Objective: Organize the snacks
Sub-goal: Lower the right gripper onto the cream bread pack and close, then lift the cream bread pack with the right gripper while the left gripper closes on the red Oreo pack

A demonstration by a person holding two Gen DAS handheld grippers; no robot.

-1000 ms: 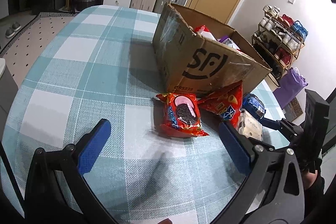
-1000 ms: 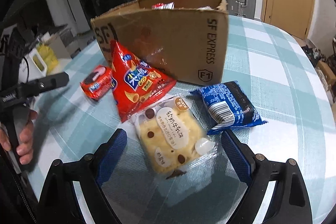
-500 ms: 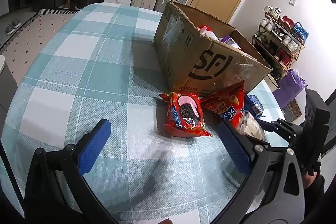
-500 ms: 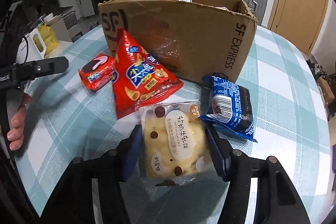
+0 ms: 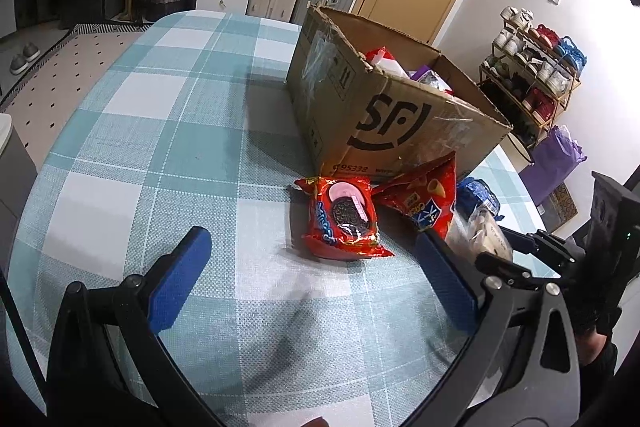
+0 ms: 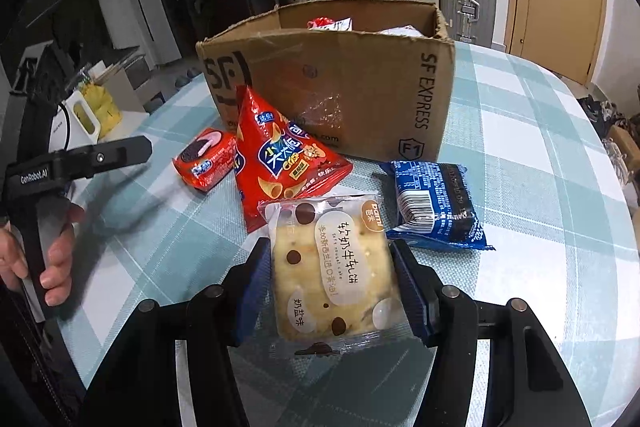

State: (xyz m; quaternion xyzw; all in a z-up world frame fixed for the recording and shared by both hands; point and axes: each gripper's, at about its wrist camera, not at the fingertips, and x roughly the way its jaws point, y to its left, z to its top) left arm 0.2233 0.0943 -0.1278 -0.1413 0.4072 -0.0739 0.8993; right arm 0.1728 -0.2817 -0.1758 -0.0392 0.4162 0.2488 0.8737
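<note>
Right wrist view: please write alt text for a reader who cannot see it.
The right tool is clamped on a pale dotted cake packet on a blue-checked tablecloth. Behind it lie a red triangular chip bag, a red cookie pack and a blue wrapped snack, before an open cardboard box. A hand at left holds the other tool.

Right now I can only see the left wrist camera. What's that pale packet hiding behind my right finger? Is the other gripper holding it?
Observer: It's a cream cake pack with brown dots. The right gripper is shut on it, one pad on each side.
Operator: What's the blue thing peeking out next to it?
Observer: A blue wrapped snack, lying flat, barcode up, just right of the cake pack.
Operator: What's written round the box's corner?
Observer: The cardboard box says SF EXPRESS down that side.
</note>
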